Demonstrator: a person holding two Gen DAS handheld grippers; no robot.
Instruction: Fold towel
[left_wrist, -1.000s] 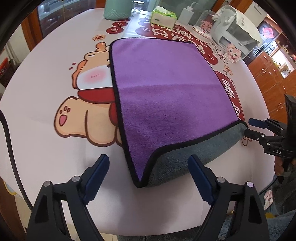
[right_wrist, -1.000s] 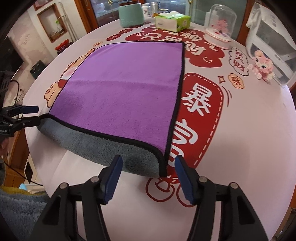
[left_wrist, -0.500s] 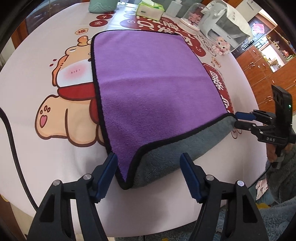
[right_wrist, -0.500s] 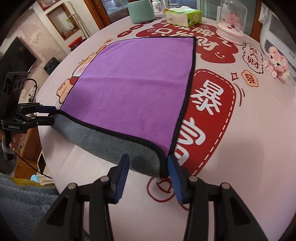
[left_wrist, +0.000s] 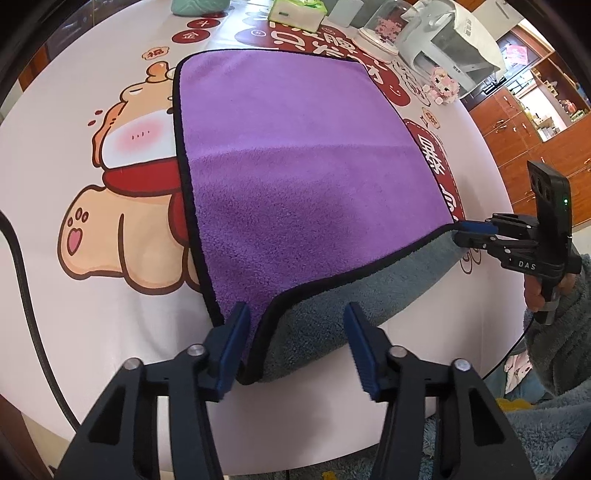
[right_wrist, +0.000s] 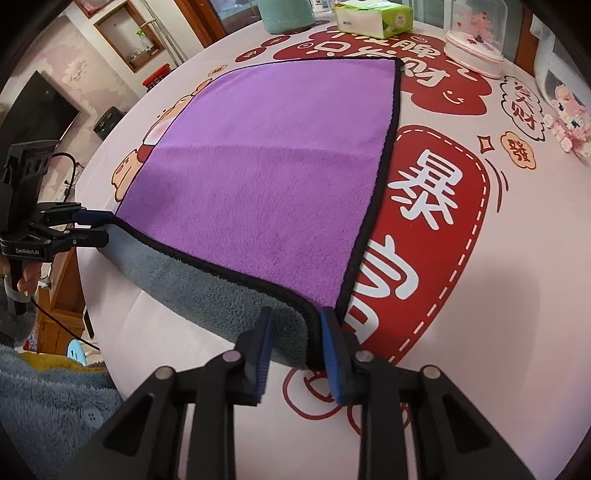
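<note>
The purple towel (left_wrist: 303, 177) was spread on the desk (left_wrist: 55, 166), its near hem draped over the edge with the grey underside showing. The left tool (left_wrist: 295, 343) was held wide around the near left corner, not yet closed; the right tool (right_wrist: 295, 347) was narrowed about the near right corner, though a firm pinch could not be confirmed. A slip was judged likely if only the thick hem was caught. No long axis could be told; the sides ran away from the person.
</note>
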